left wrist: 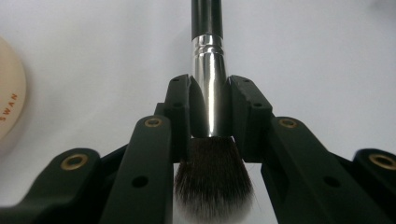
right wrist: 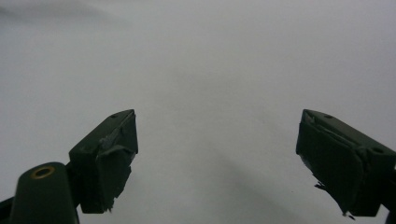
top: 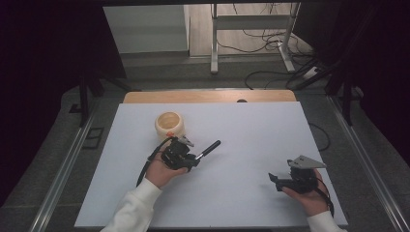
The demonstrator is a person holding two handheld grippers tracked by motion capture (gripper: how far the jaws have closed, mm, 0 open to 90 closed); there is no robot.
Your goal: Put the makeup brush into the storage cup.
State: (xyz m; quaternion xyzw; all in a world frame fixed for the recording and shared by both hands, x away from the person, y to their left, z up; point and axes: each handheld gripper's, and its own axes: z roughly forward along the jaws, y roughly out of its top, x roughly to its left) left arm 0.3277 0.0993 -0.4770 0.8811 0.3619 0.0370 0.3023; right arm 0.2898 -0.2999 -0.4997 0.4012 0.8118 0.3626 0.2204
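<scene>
My left gripper [left wrist: 210,107] is shut on a makeup brush [left wrist: 208,84], its pads pressing the silver ferrule. The dark bristles [left wrist: 212,179] point back toward the camera and the black handle runs away from it. In the high view the left gripper [top: 193,159] is left of the table's middle, with the brush handle [top: 211,147] sticking out to the upper right. A cream round jar [top: 169,125] stands just behind it, apart from the brush. My right gripper [right wrist: 215,158] stands open over bare white table; in the high view the right gripper [top: 276,180] rests at the front right.
The white table top [top: 251,130] has a wooden strip [top: 208,96] along its far edge. Beyond it are floor cables [top: 270,43] and a metal stand [top: 214,38]. The jar's edge [left wrist: 9,98] appears at the left of the left gripper view.
</scene>
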